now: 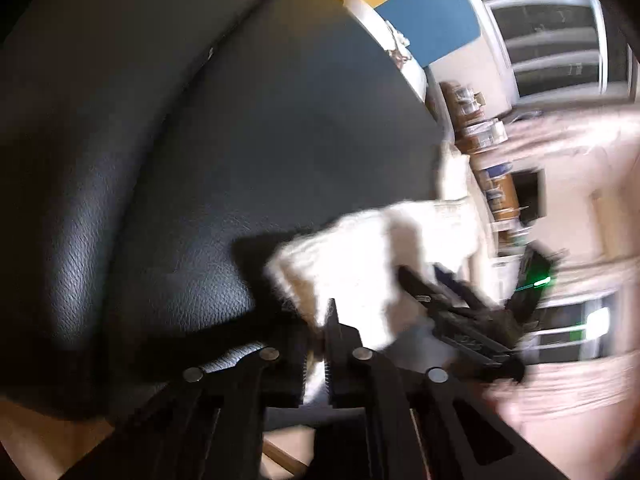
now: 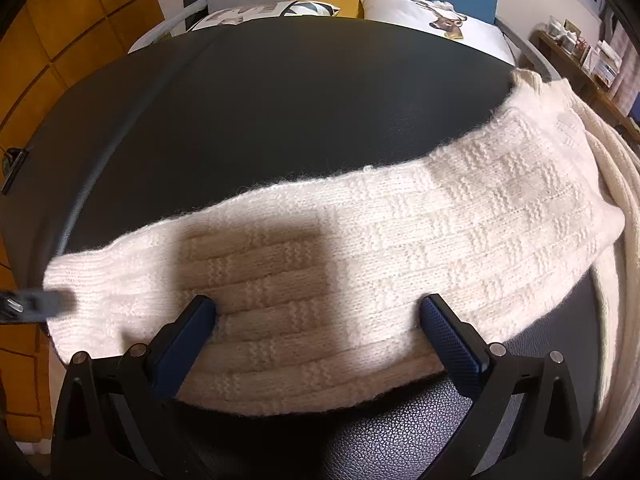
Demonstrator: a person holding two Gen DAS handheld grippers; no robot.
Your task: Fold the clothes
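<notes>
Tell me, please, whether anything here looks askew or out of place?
Yes: the sweater's right part spills over the black surface's edge and bunches in loose folds there. The sleeve across the surface lies flat.

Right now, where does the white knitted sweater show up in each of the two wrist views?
Left wrist: the white knitted sweater sits low and centre-right, blurred, its edge pinched in the shut left claw.
Right wrist: it stretches as a wide band across the middle, between the open right claw's fingers.
Shared landmark: the black leather surface under it.
</notes>
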